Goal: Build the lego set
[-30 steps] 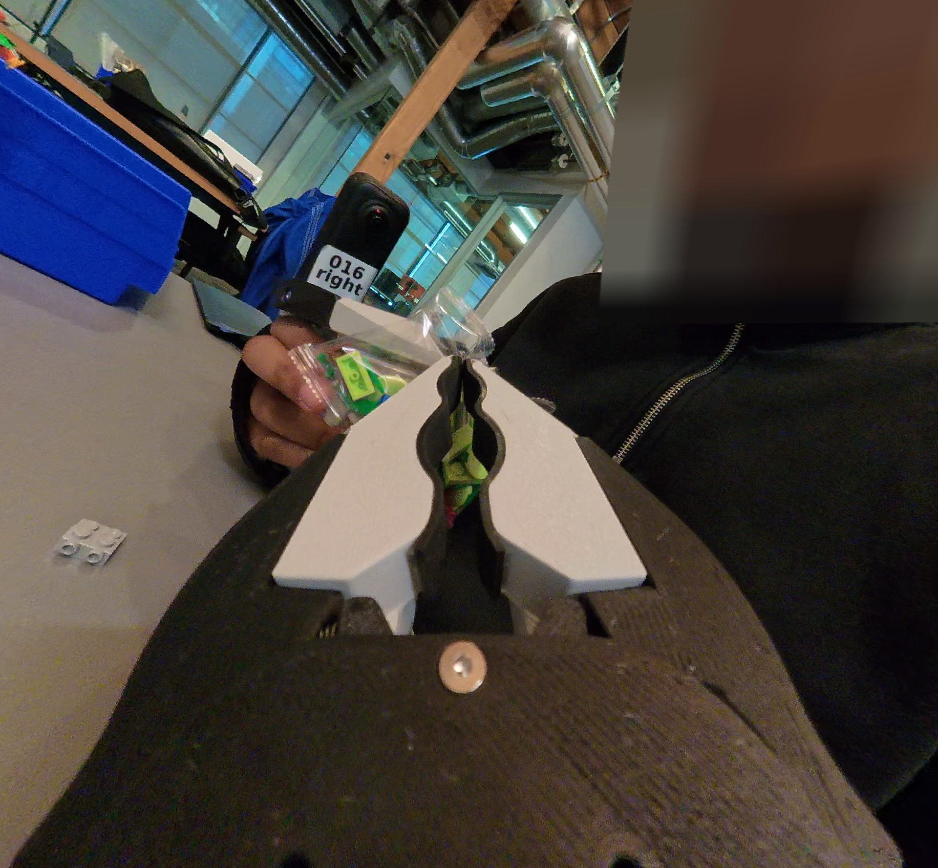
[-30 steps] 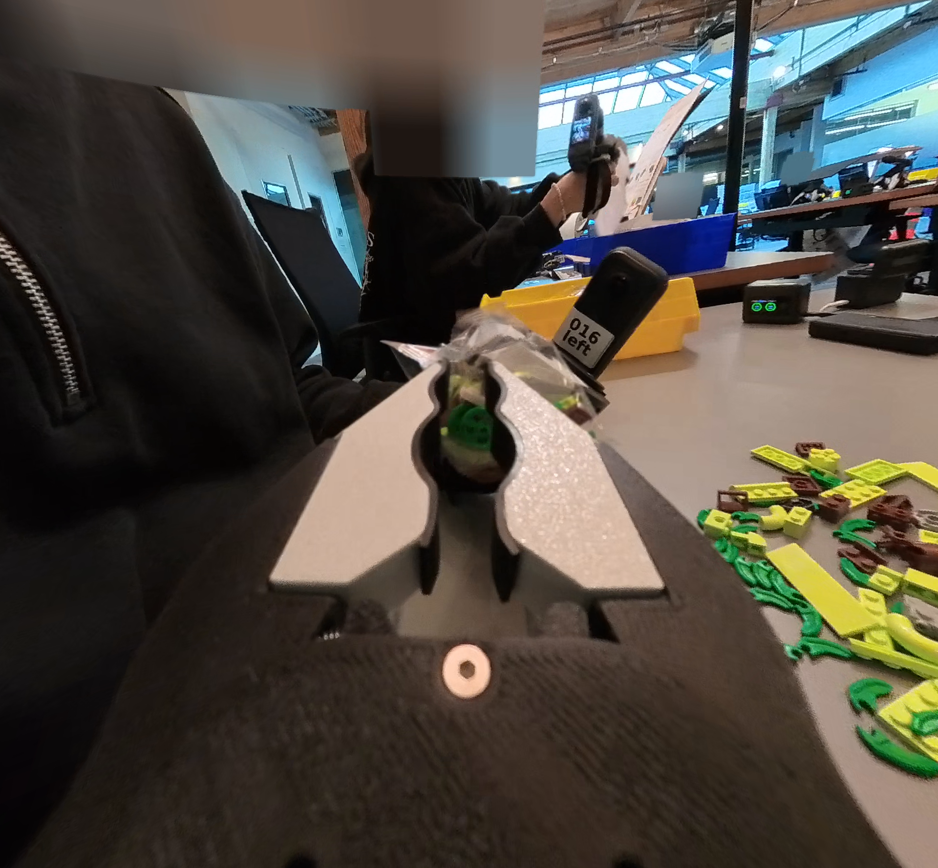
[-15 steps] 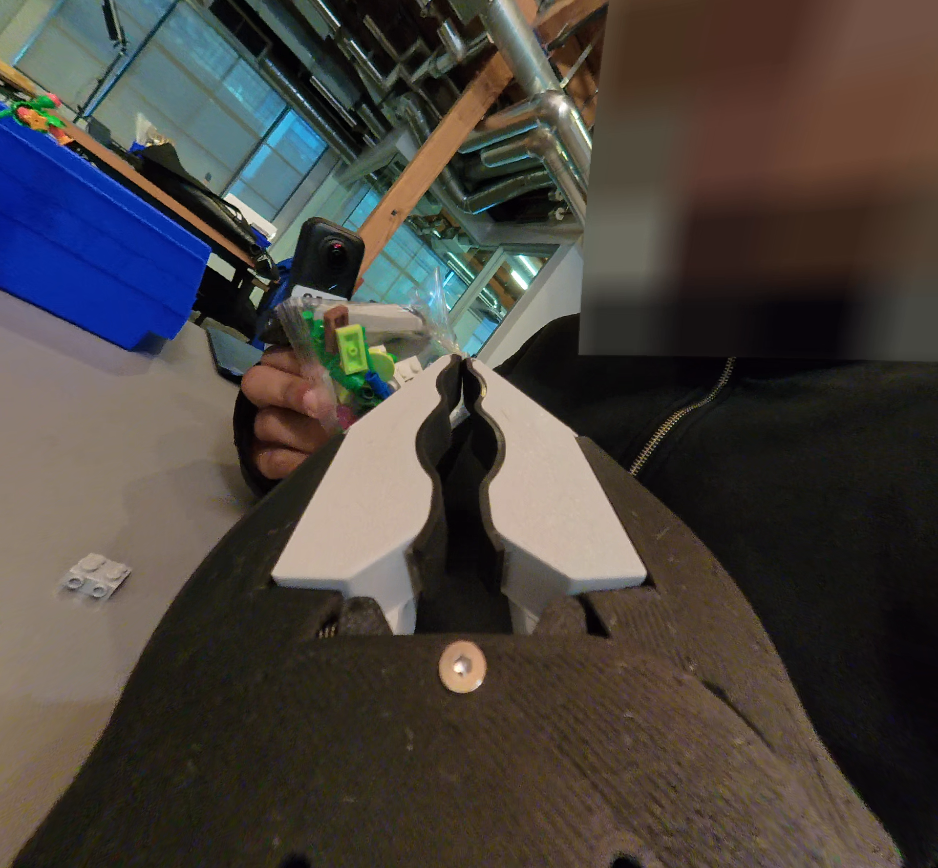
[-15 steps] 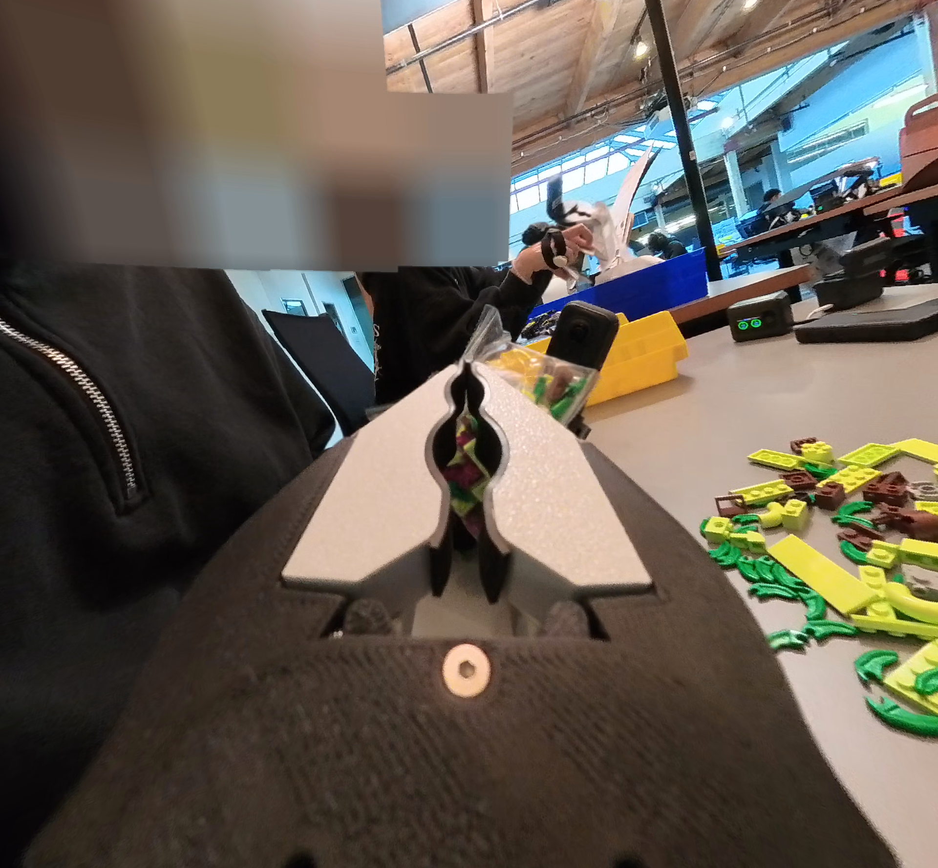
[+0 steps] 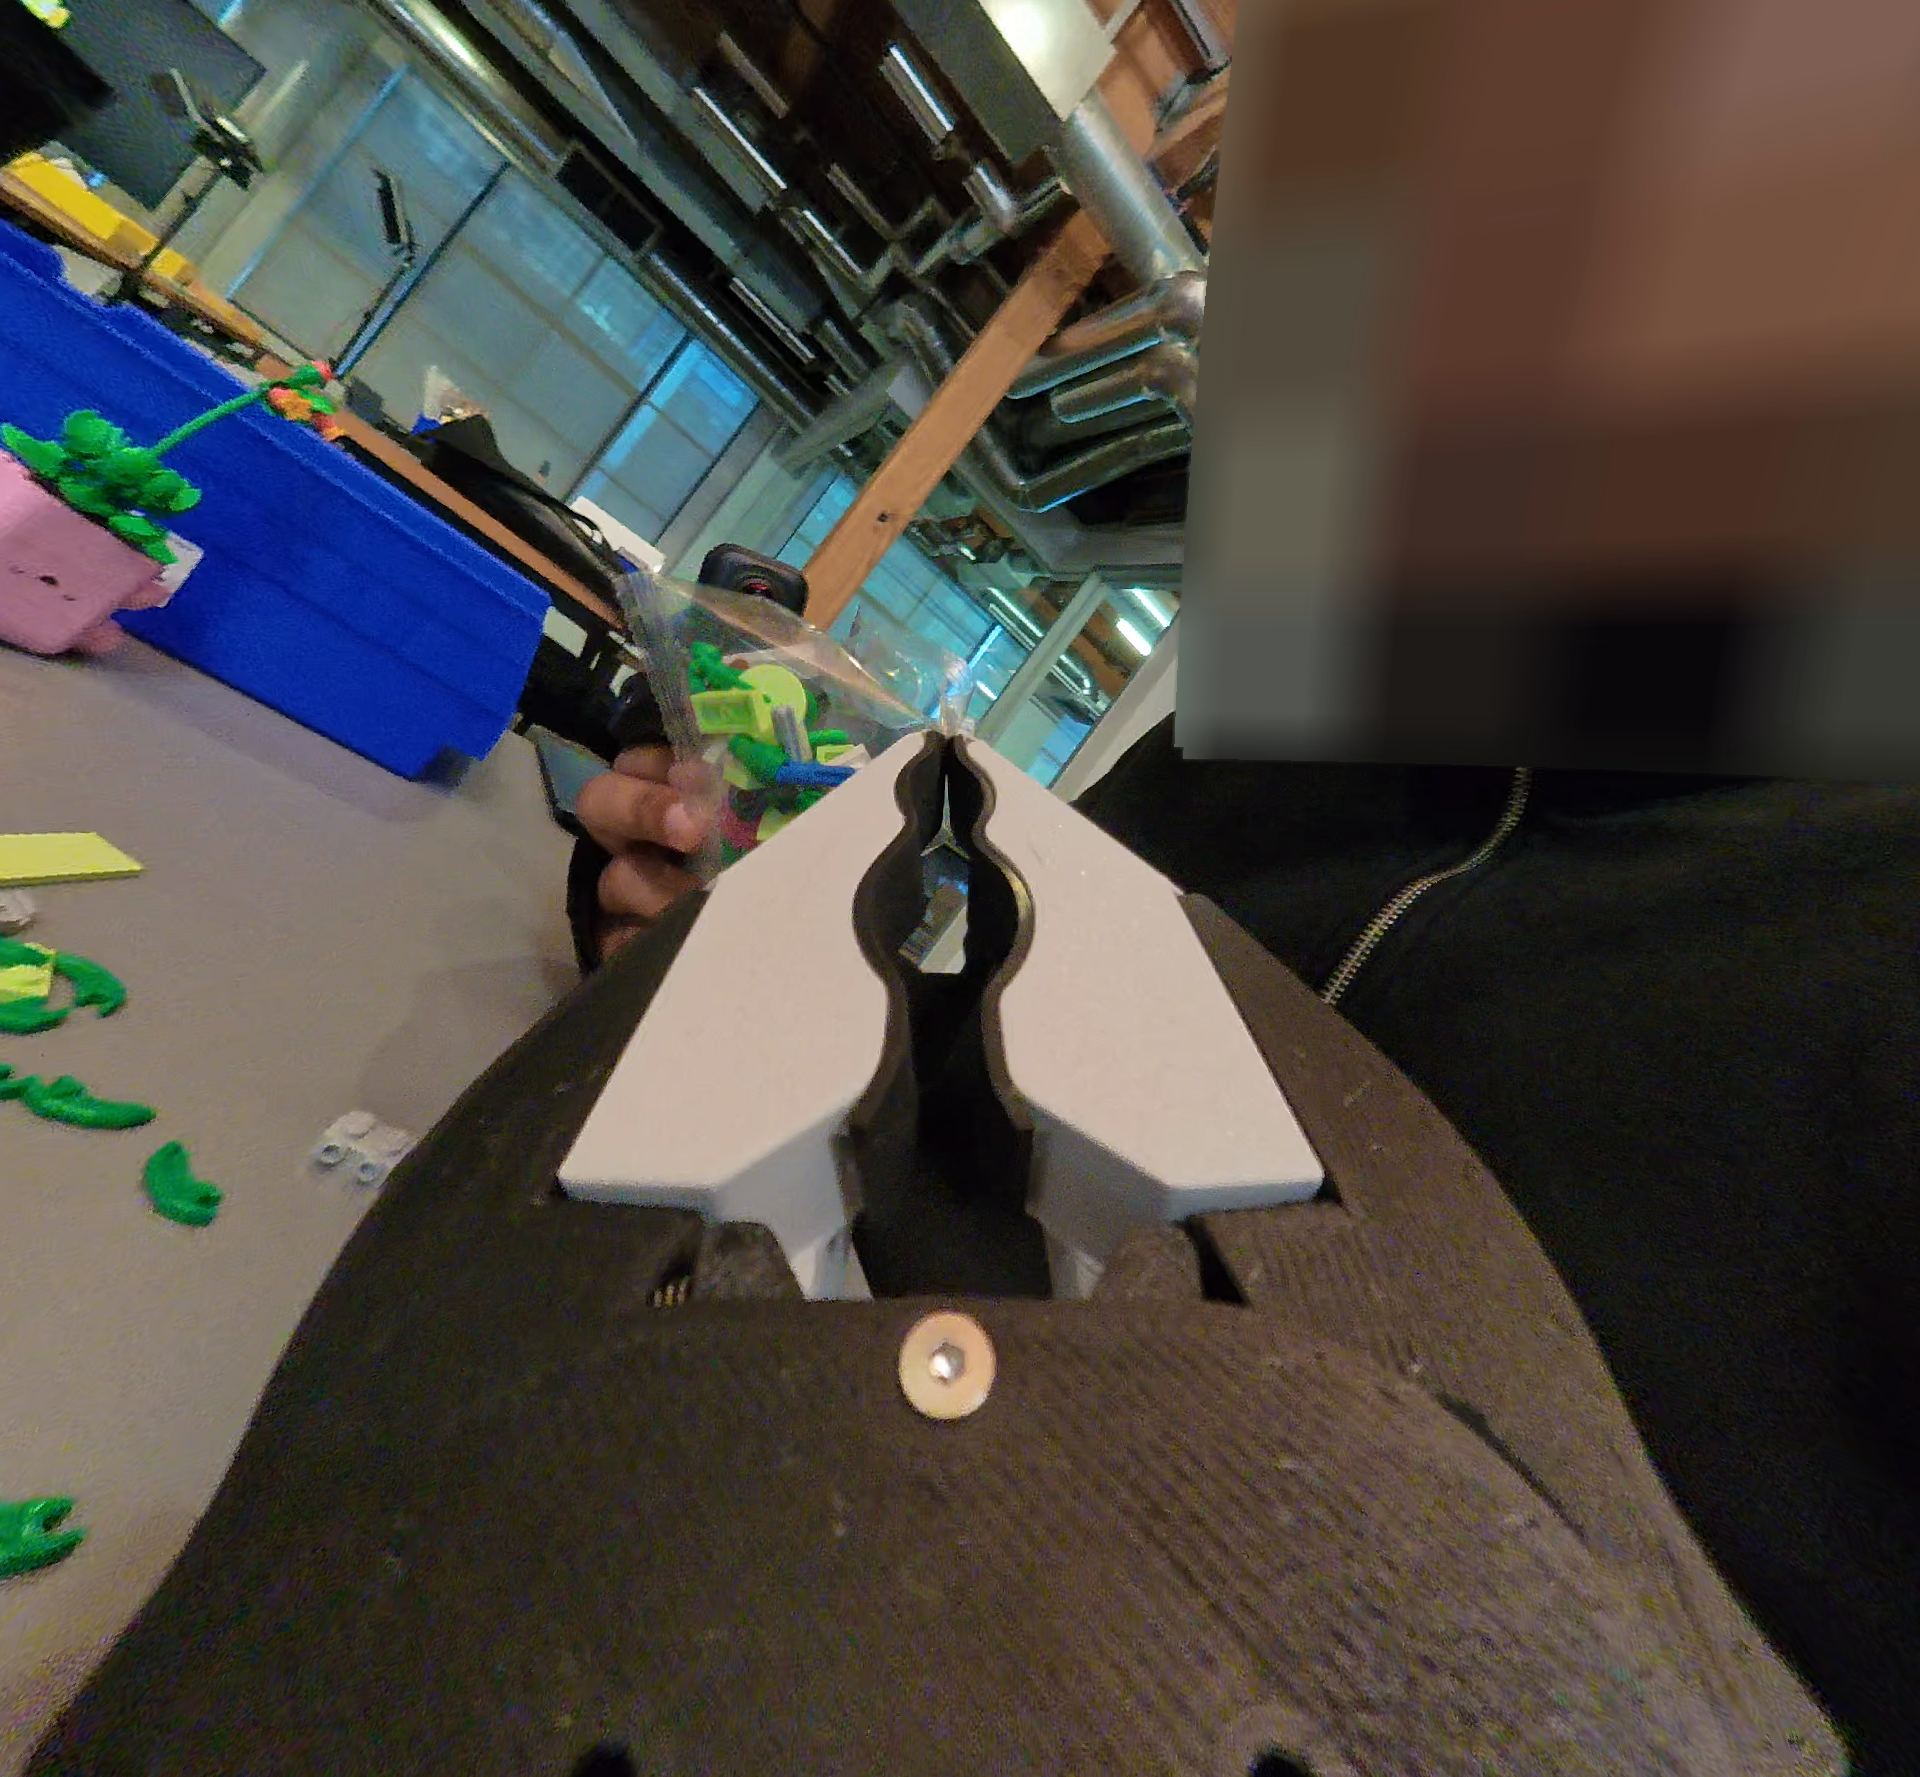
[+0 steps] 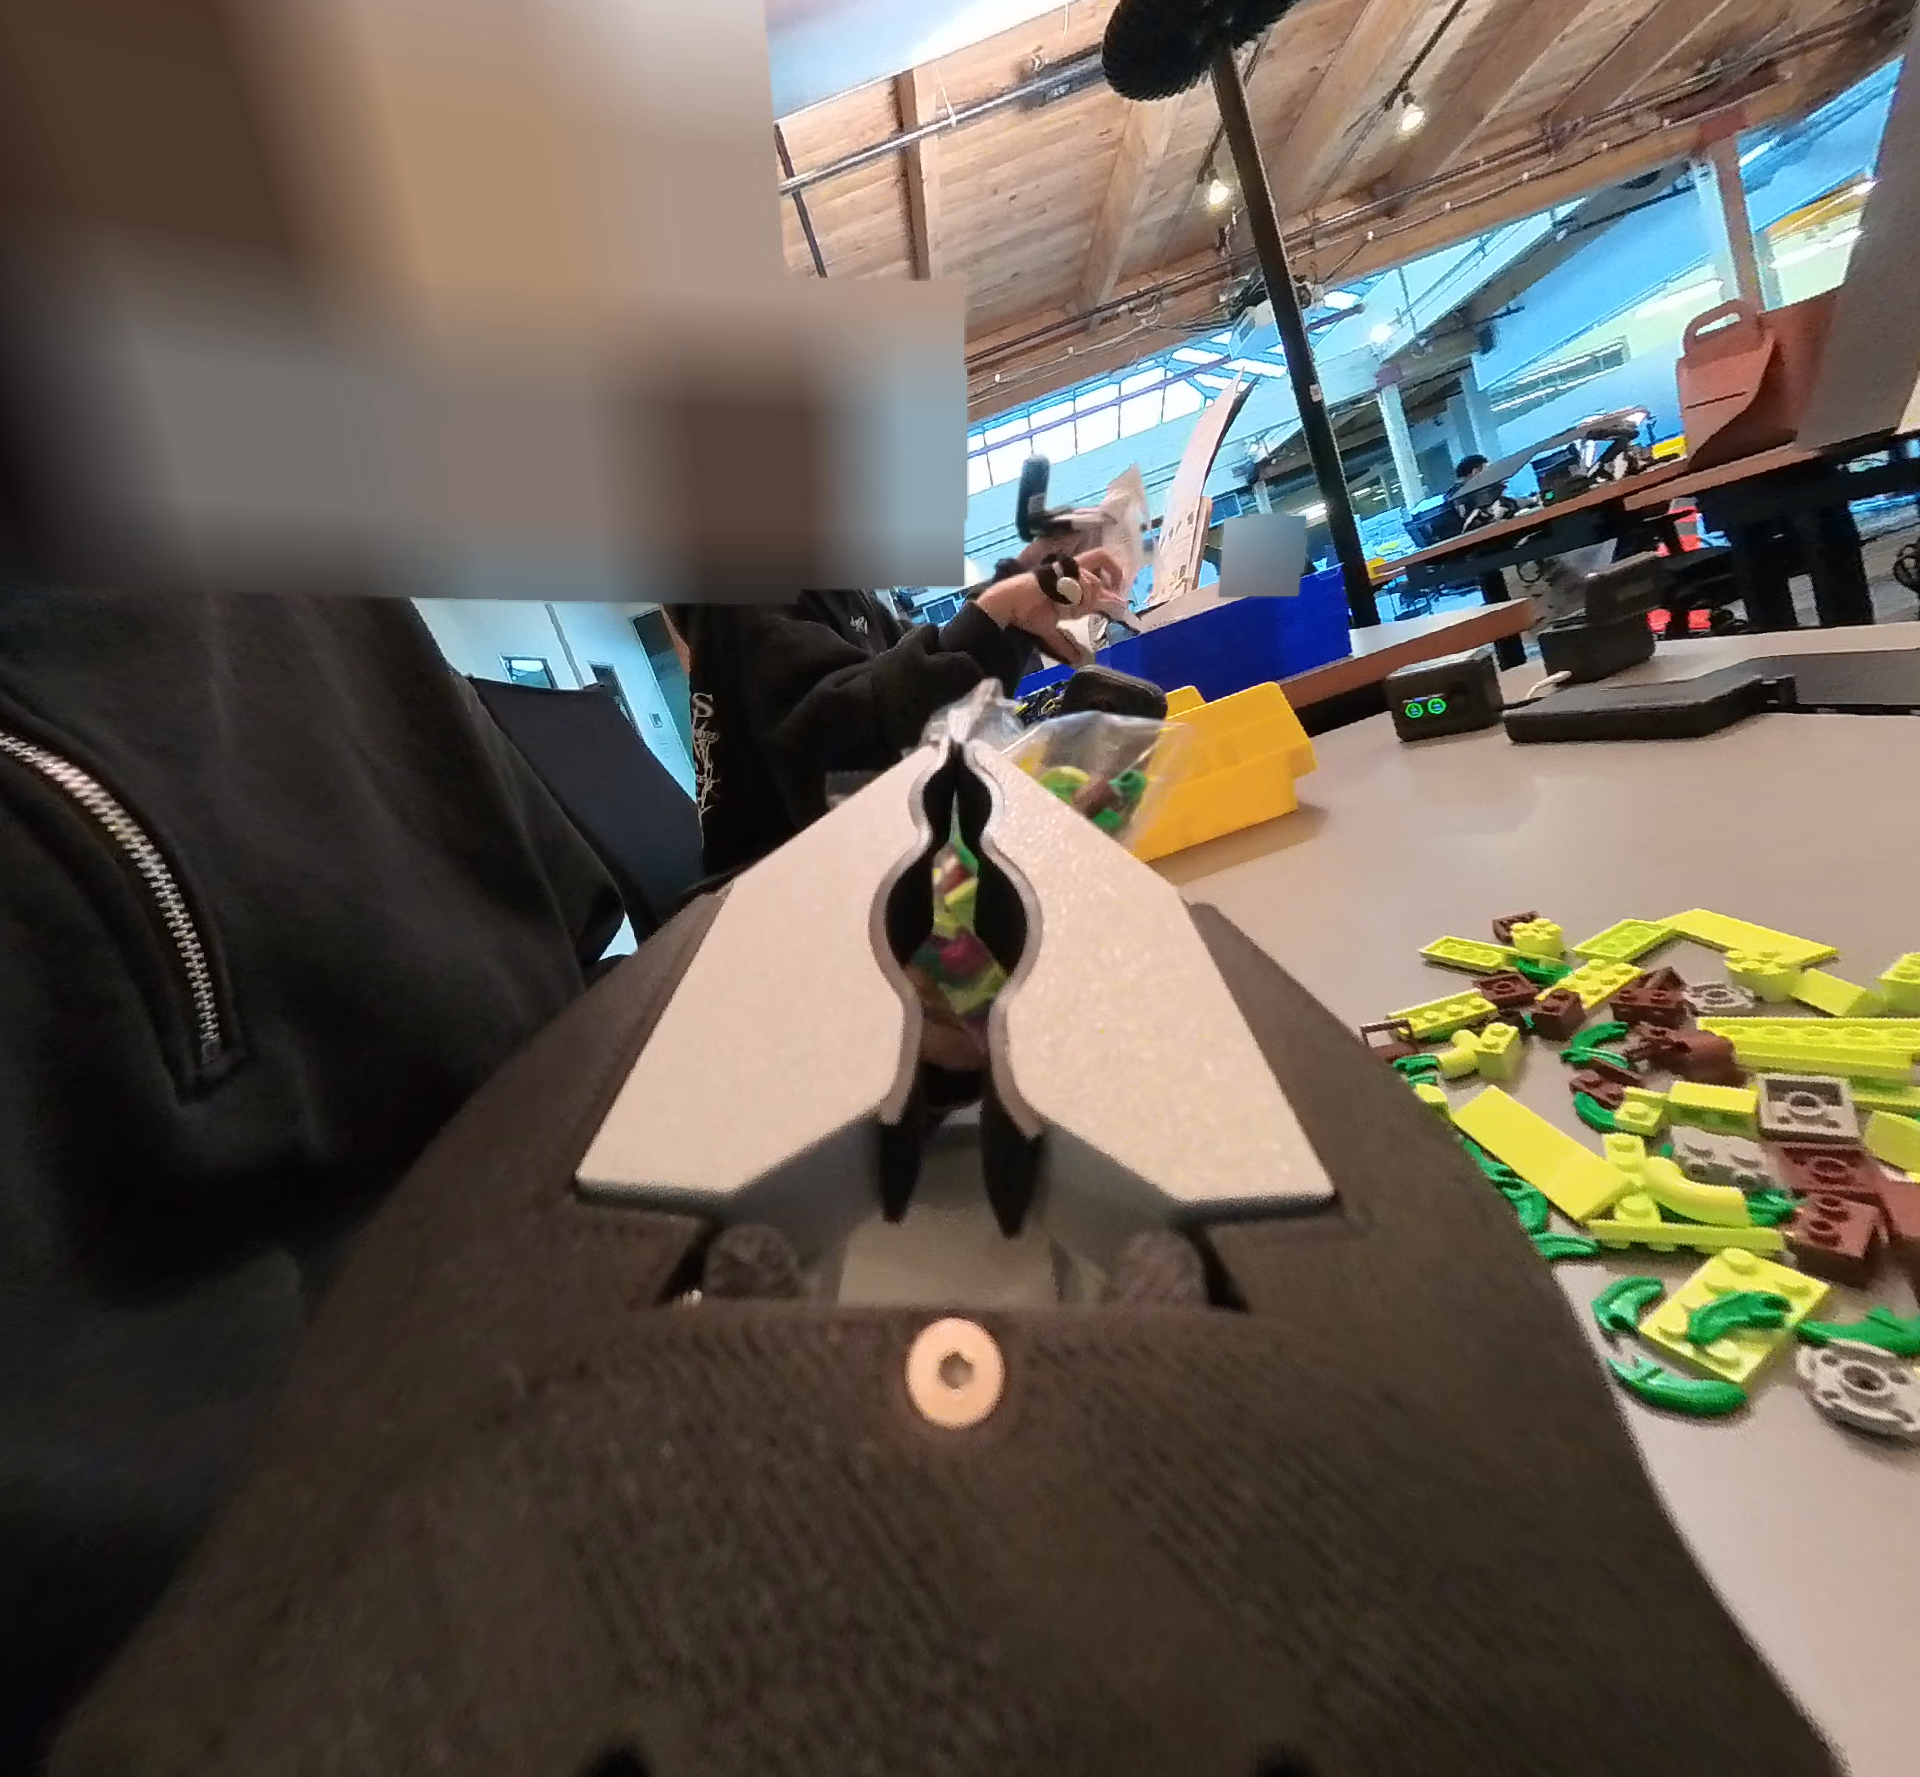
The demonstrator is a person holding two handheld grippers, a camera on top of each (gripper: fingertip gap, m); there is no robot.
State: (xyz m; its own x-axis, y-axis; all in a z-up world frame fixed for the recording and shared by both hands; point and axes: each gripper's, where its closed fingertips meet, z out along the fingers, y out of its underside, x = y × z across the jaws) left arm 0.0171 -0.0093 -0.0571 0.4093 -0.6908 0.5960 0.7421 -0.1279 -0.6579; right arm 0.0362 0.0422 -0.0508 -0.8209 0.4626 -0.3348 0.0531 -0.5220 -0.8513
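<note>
Both the left gripper (image 5: 948,740) and right gripper (image 6: 954,748) pinch a clear parts bag (image 5: 769,688) above the table, apparently unopened, while loose bricks (image 6: 1662,1093) lie unassembled nearby.

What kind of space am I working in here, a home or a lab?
Likely a shared industrial-style workshop or lab, not a home: exposed ceiling ducts overhead, parts bins such as the blue bin on long grey worktables, and another person at a neighbouring bench.
</note>
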